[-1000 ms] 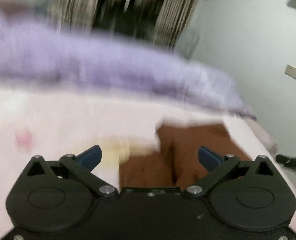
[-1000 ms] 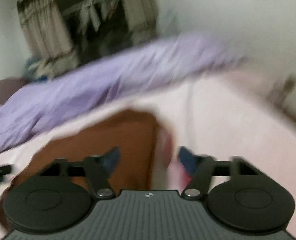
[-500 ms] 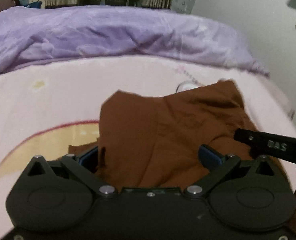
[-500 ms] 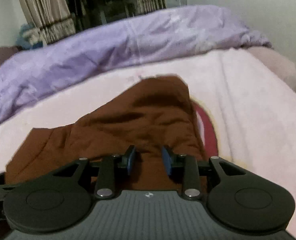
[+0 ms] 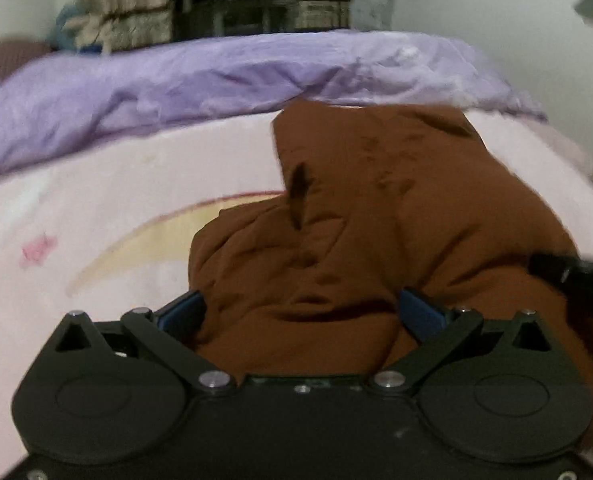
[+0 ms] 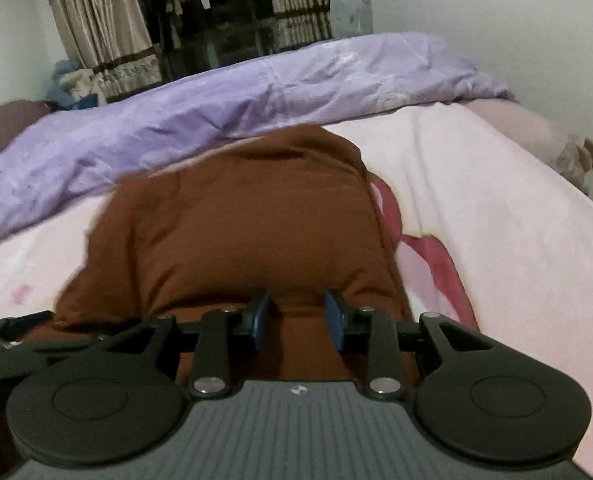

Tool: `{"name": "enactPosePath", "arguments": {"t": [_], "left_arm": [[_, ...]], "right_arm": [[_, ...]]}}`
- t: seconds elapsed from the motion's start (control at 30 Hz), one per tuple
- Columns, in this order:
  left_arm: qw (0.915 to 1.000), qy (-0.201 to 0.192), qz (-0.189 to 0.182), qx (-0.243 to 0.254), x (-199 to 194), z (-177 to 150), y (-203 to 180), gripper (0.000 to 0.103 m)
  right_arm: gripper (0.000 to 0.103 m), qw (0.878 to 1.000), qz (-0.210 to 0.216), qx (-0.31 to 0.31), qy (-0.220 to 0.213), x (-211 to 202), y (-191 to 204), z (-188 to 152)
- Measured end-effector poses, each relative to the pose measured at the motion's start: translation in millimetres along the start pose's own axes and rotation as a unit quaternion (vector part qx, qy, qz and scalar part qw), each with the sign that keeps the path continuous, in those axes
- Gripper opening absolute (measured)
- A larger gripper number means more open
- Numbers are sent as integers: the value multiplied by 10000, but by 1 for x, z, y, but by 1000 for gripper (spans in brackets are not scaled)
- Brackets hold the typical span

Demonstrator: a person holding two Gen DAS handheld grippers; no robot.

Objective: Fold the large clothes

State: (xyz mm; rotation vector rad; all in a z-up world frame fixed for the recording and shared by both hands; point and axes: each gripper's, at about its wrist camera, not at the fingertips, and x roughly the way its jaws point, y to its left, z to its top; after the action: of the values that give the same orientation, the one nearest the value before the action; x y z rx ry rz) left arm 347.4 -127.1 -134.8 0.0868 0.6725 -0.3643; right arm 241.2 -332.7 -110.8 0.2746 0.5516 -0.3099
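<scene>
Left wrist view puts your left gripper low over the bed, its blue-padded fingers spread wide with a bunched mound of the rust-brown cloth garment heaped up between them. The cloth touches or hides the inner faces of both pads, yet the jaws are far apart and pinch nothing that you can see. The garment lies on the pale pink blanket with a yellow crescent and pink star print, rumpled near you and rising to a flatter flap farther away, whose far edge reaches the crumpled lilac duvet running across the back of the bed. At the right edge of this view the black body of your right gripper pokes in, resting against the brown cloth.

Right wrist view shows your right gripper with its blue pads drawn close together but not meeting; a narrow gap stays between them with brown fabric behind and below it, so you cannot tell whether they hold a fold. From here the rust-brown garment spreads forward as a broad, smoother panel, its far end touching the lilac duvet. A dark pink printed shape on the pink blanket shows just beside the garment's right edge. Beige curtains hang against the back wall.
</scene>
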Motion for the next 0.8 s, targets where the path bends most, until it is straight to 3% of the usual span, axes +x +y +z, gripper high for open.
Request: {"name": "enactPosePath", "arguments": {"t": [0.1,0.2,0.33,0.4,0.47,0.57,0.7,0.8], "left_arm": [[9999,102,-88,-85,-9,11,5,103],[9999,24,9,135,-33,16,-1,103],[9996,-190,-150,168,-72,10,-4,103],[9994,-35,-126,316,-77,-4,-8,103],[9971,361,69,661,-52,-21,-15,103],[9990,328,-265,119,-37,-33,-1,103],[9994,206,-128,238,-60,-30,-8,103],[9990,225,9,380,-89,-30,-15,103]], "right_arm": [[38,9996,-171,-216,-75,-18,10,1],[39,9999,27,-129,84,-46,10,12],[39,9999,95,-134,18,-79,12,5],[39,10000,-9,-86,-42,-89,11,-5],[36,9998,-94,-124,84,-84,10,-16],[35,9991,16,277,332,-52,-4,-37],[37,9997,-111,136,191,-59,1,-34],[46,9995,-133,214,190,-84,1,-31]]}}
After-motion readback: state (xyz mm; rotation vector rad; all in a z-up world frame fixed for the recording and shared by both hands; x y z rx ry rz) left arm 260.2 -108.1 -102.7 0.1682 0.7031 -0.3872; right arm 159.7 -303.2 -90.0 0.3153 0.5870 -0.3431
